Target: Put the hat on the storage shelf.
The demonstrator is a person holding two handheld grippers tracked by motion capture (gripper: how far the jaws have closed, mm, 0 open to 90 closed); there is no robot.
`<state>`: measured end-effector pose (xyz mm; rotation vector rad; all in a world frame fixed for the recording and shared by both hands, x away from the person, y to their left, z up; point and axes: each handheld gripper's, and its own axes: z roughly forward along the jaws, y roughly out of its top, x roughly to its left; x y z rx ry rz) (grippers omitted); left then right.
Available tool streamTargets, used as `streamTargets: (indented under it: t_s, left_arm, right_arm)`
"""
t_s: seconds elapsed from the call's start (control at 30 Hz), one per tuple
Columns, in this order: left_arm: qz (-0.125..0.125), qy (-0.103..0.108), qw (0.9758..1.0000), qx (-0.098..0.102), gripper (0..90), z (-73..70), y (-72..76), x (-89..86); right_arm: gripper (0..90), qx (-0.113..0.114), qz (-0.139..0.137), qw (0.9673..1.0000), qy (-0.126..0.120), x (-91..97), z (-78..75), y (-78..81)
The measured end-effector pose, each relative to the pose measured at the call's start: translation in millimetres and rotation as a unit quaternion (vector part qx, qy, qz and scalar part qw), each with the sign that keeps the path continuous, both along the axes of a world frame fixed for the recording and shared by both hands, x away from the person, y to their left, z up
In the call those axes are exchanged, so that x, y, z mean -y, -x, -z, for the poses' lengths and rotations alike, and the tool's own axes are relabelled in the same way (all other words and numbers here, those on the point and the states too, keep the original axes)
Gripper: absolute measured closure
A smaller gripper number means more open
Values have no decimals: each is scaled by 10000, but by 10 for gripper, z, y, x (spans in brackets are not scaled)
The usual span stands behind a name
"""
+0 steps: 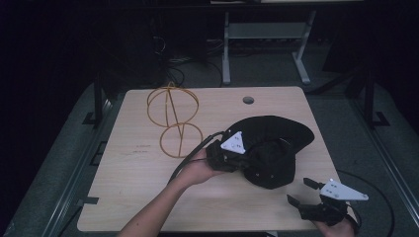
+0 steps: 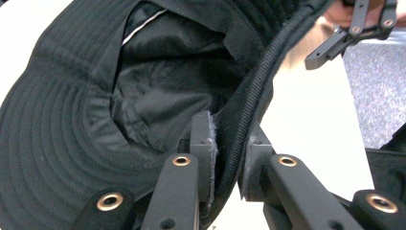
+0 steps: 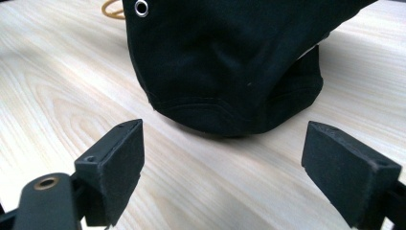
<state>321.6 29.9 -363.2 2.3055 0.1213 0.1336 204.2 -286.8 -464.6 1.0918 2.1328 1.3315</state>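
While clamped on the corded brim edge of the black hat, left gripper grasping, hold apparently secured; right gripper spread wide, empty, near the crown. Lifting or placing presumably left. Lying on the table, right of centre, opening tipped leftward, brim's long axis running toward the far-right corner.

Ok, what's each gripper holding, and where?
Left gripper pinches the black bucket hat by its brim edge. Right gripper is open, holding nothing.
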Motion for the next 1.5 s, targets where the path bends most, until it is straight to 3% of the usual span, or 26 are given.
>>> streamTargets:
  t_s: [0.23, 0.33, 0.6, 0.83, 1.0, 1.13, 1.3, 1.33, 1.37, 1.5]
  left_arm:
    - [-52, 318, 9994, -100, 837, -61, -6, -66]
    - [-83, 448, 9989, -139, 845, -87, -12, -96]
    - [-43, 455, 9988, -154, 844, -84, -1, -115]
    - [-20, 510, 9985, -190, 843, -58, 8, -145]
    - [11, 540, 9984, -192, 842, -66, 7, -163]
    - [10, 560, 9983, -191, 843, -68, 2, -166]
    - [1, 569, 9982, -205, 844, -62, -14, -170]
    - [1, 569, 9982, -205, 843, -62, -14, -170]
    - [13, 556, 9982, -204, 841, -64, -13, -174]
    - [38, 533, 9984, -207, 837, -53, -6, -184]
  right_arm:
    - [142, 126, 45, 9997, -214, -16, -29, -23]
    - [142, 222, 132, 9988, -425, 8, -63, -43]
    - [148, 255, 225, 9969, -704, 73, -94, -182]
    - [211, 132, 2, 9959, -891, 58, -64, -391]
    - [306, 39, -147, 9935, -1130, 56, -40, -505]
    - [385, 47, -183, 9933, -1137, 41, -27, -549]
    - [601, 141, -330, 9935, -1076, -14, -2, -592]
    - [601, 141, -330, 9935, -1076, -14, -2, -592]
    - [711, 176, -443, 9942, -963, -60, 11, -594]
    - [839, 179, -558, 9949, -821, -130, 21, -591]
